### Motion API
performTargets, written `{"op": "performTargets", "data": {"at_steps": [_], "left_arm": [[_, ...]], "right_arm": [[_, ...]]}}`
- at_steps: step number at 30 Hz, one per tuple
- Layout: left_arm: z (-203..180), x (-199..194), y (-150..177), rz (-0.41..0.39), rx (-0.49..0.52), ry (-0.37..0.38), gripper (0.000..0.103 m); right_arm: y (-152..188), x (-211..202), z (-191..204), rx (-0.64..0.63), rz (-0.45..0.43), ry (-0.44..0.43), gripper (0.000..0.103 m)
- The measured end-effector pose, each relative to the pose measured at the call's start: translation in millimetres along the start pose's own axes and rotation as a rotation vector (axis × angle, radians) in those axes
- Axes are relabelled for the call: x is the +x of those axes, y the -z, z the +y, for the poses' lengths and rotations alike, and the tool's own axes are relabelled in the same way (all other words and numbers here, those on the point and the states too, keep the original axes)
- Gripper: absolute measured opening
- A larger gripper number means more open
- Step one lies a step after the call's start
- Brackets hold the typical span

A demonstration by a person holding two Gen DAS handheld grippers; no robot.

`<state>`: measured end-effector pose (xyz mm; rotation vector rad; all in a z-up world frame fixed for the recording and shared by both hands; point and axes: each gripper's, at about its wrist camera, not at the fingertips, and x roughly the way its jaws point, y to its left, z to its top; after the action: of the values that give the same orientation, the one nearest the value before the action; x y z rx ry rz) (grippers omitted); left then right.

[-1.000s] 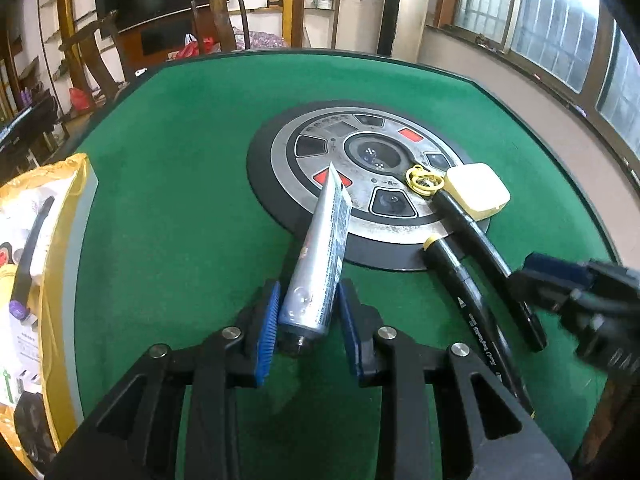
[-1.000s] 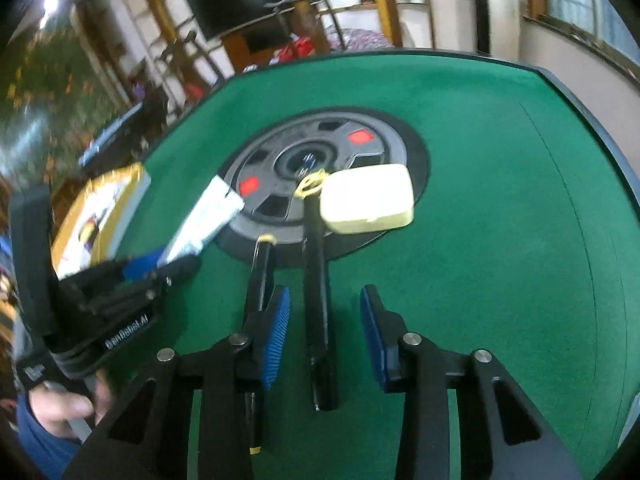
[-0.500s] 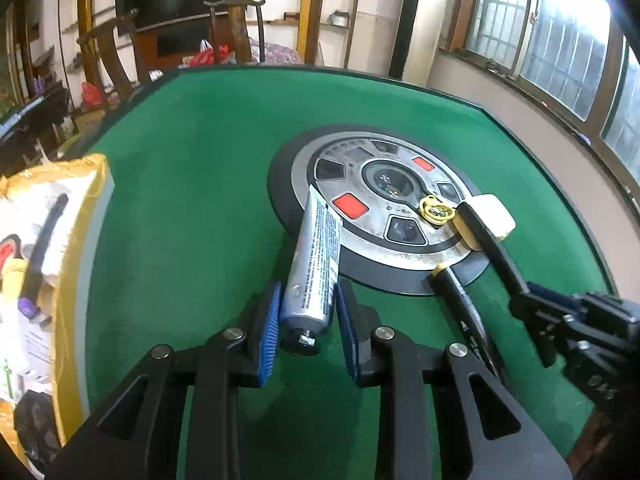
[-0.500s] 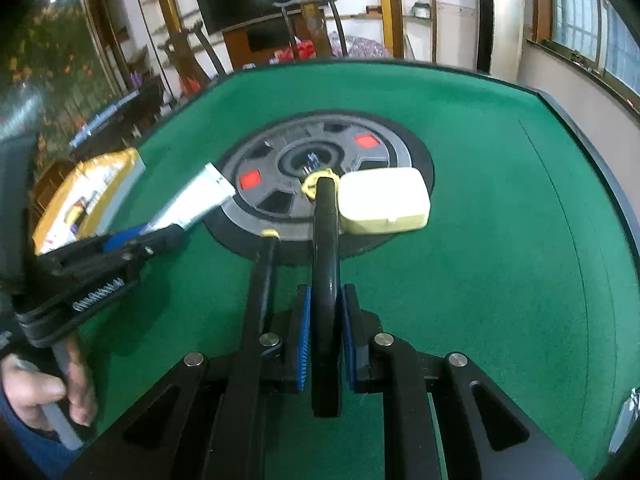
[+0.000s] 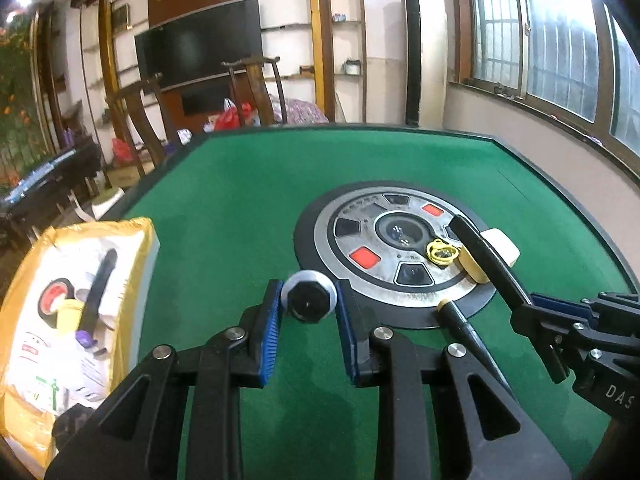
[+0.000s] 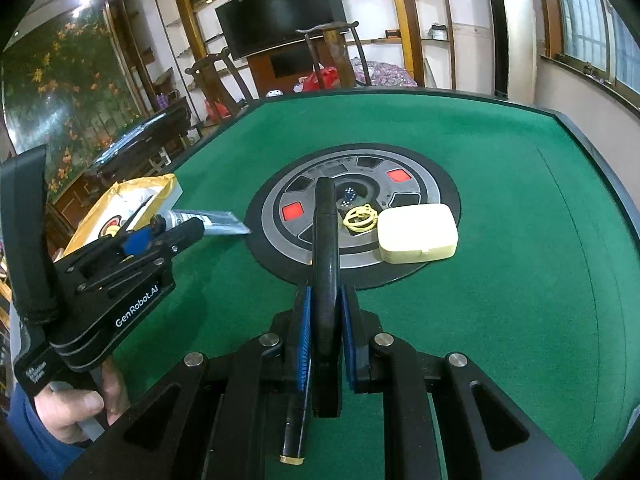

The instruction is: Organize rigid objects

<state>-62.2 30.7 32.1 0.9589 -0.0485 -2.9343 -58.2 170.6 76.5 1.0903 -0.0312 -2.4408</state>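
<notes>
We see a green felt table (image 5: 248, 200) with a round control panel (image 5: 394, 248) set into its middle. At the table's left edge lies a yellow-rimmed tray (image 5: 132, 280) holding a tape roll, a dark pen and other small items. Our left gripper (image 5: 309, 304) clamps a grey tube (image 5: 308, 296), seen end-on in the left wrist view with its black cap toward the lens; the right wrist view shows the tube (image 6: 208, 222) raised off the felt beside the tray. Our right gripper (image 6: 325, 316) is closed on a black marker (image 6: 326, 248), lifted clear, its far end above the panel. A cream case (image 6: 418, 233) rests on the panel's rim, a yellow rubber band (image 6: 360, 218) just beside it. A second marker (image 5: 460, 324) lies on the felt.
</notes>
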Motion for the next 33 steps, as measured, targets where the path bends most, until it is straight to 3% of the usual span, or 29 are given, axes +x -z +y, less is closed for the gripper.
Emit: {"op": "performTargets", "data": {"at_steps": [20,33], "left_arm": [[-1,-12,1,-0.058,0.033,-0.05,0.023],[23,-67,0,-0.145,0.048,-0.072,0.023]], "right_arm": [[-1,-2,2,0.006,-0.012,-0.004,0.013],[-4,-12,16,0.058,-0.032,-0.084,0.013]]}}
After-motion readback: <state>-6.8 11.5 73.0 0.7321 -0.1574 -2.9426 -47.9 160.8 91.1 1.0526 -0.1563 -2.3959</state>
